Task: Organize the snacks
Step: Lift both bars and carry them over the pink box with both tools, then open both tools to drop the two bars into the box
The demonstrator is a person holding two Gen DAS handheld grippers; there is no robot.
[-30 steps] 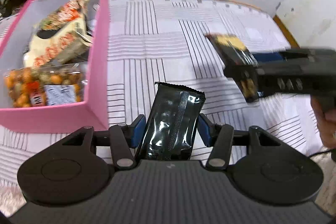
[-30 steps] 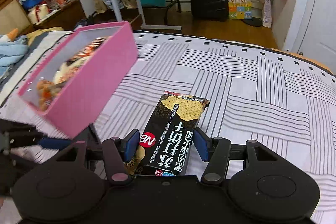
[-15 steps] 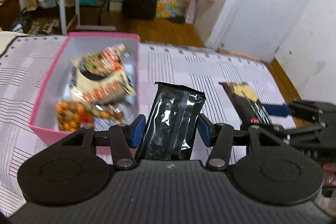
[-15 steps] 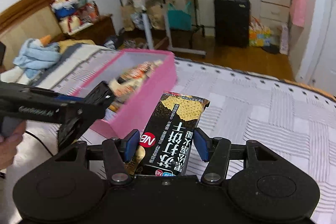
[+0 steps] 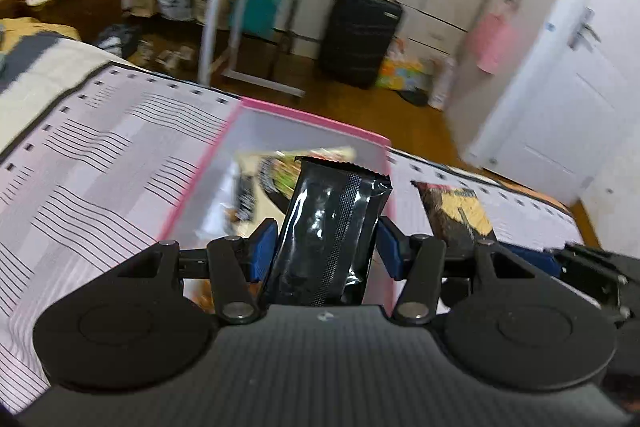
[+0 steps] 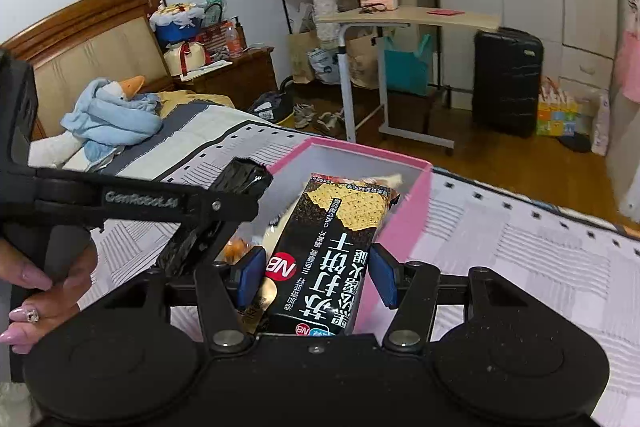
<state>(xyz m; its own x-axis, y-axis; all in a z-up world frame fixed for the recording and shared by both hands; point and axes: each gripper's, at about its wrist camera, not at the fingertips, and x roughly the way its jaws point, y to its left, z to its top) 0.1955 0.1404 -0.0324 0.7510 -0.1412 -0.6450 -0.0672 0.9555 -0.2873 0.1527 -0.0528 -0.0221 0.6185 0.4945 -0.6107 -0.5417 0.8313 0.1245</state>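
My left gripper (image 5: pixel 326 247) is shut on a glossy black snack packet (image 5: pixel 330 227), held over the near part of the pink box (image 5: pixel 316 117). My right gripper (image 6: pixel 316 275) is shut on a black cracker packet (image 6: pixel 328 251) with printed crackers and white characters, held above the pink box (image 6: pixel 404 223) near its front right wall. In the right wrist view the left gripper's arm (image 6: pixel 140 203) reaches in from the left with the black packet (image 6: pixel 244 177) at its tip. The cracker packet (image 5: pixel 456 211) shows at the right of the left wrist view. Several snack bags (image 5: pixel 276 171) lie inside the box.
The box rests on a bed with a striped white cover (image 6: pixel 520 259). A hand (image 6: pixel 44 291) holds the left gripper's handle. A blue plush toy (image 6: pixel 112 111) lies near the headboard. Beyond the bed stand a rolling side table (image 6: pixel 400 19) and a black suitcase (image 6: pixel 506 79).
Both grippers have risen and swung left toward the pink box, each keeping its packet. The box, earlier off to the left, now lies directly under both packets.
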